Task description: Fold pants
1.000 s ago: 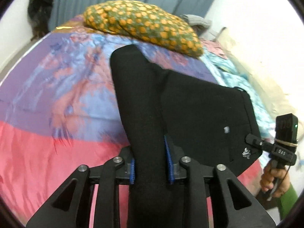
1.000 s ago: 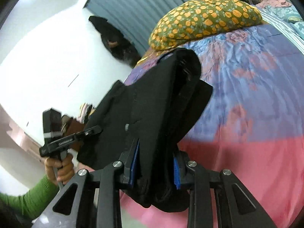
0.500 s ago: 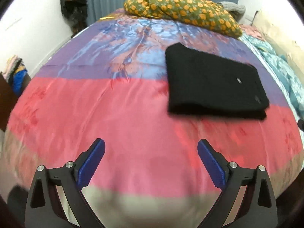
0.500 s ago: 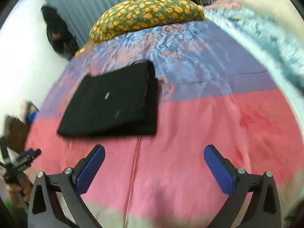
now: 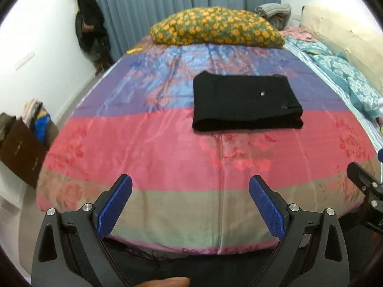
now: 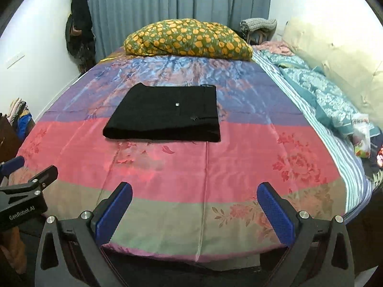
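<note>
— Pants (image 5: 246, 101) lie folded in a flat black rectangle on the bed (image 5: 167, 157), between the pink and purple stripes, short of the pillow (image 5: 215, 26). Done?
— Looks done to me. Left tongs (image 5: 190, 205) and right tongs (image 6: 195, 209) are spread wide, holding nothing, well back from the cloth.
— Any risk?
— The cover looks slick; a nudge could slide or loosen the layers.
— Containers?
— Only a brown box (image 5: 21, 150) beside the bed, clothes heaped behind it.

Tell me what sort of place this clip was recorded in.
Most likely a home bedroom: the pants lie folded on a bed with a pillow at its head, and curtains hang behind it.
</note>
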### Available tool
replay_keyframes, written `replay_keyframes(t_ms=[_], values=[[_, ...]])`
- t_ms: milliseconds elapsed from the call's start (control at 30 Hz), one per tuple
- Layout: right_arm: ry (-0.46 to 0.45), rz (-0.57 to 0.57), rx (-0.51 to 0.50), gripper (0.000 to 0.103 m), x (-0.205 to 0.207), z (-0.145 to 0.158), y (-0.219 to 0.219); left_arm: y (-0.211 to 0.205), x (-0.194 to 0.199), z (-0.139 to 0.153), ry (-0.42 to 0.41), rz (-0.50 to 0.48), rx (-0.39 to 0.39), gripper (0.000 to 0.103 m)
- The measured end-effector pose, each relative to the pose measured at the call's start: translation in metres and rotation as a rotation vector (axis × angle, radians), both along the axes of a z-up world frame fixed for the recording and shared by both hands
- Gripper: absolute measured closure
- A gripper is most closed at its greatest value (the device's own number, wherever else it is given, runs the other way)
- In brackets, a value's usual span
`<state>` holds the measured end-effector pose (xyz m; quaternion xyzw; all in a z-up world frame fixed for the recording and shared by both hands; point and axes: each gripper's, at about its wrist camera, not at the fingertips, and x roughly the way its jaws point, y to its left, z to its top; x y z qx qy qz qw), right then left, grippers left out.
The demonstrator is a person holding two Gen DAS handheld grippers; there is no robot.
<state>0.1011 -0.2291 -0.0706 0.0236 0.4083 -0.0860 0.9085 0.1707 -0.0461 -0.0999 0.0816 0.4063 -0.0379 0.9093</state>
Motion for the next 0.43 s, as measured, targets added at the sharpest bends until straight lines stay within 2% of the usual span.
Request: replay_keyframes(t_ms=[167, 367, 433], values=[[-0.011, 0.001, -0.033, 0.000, -0.007, 0.010, 0.006, -0.002, -0.009, 0.010, -0.035, -0.016, -0.007, 0.004], [-0.030, -0.009, -0.026, 0.000, -0.014, 0.018, 0.004, -0.001, -0.012, 0.012, -0.023, -0.027, -0.057, 0.004], [-0.039, -0.011, -0.019, 0.000, -0.015, 0.020, 0.003, -0.003, -0.014, 0.014, -0.022, -0.025, -0.052, 0.004]])
